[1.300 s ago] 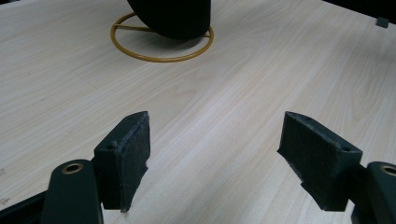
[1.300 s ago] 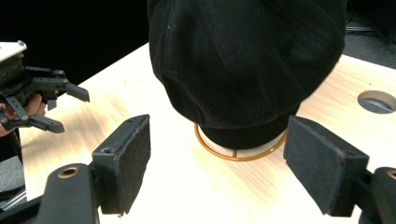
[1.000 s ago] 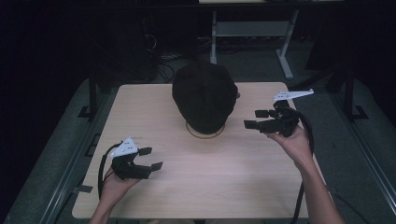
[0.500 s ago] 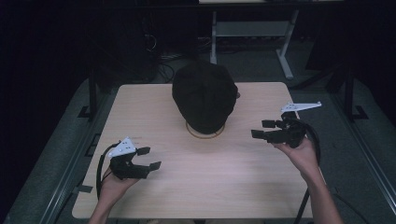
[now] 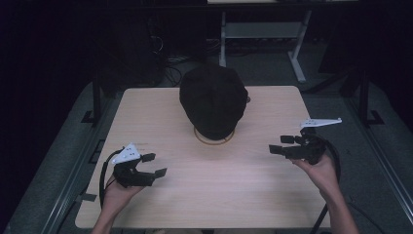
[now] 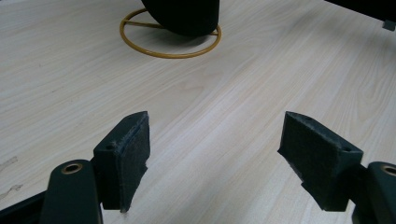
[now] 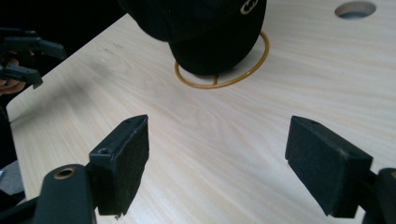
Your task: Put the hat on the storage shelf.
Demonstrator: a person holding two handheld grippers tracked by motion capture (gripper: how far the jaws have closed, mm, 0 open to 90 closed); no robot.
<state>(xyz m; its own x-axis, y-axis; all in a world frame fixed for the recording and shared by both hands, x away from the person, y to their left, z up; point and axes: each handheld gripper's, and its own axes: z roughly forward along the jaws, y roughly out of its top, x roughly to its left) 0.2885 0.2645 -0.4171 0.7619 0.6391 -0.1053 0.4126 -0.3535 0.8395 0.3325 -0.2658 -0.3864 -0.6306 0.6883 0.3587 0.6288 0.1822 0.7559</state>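
Observation:
A black cap (image 5: 213, 100) sits on a stand with a yellow ring base (image 5: 214, 140) at the middle of the wooden table (image 5: 195, 195). My left gripper (image 5: 155, 164) is held low at the front left, open and empty, pointing toward the centre. My right gripper (image 5: 281, 145) hovers at the right, open and empty, aimed left toward the cap. In the left gripper view the open gripper (image 6: 215, 154) faces the ring base (image 6: 170, 44) and the cap (image 6: 182, 14). The right gripper view shows its open gripper (image 7: 217, 158), the cap (image 7: 196, 23) and the ring base (image 7: 219, 81).
A round hole (image 7: 355, 9) is cut in the tabletop beyond the cap. The left gripper (image 7: 25, 56) shows at the far table edge in the right gripper view. Dark floor, cables and a white frame (image 5: 258, 31) lie behind the table.
My right gripper has drawn back toward the front right, away from the cap, staying open. The left gripper has barely shifted.

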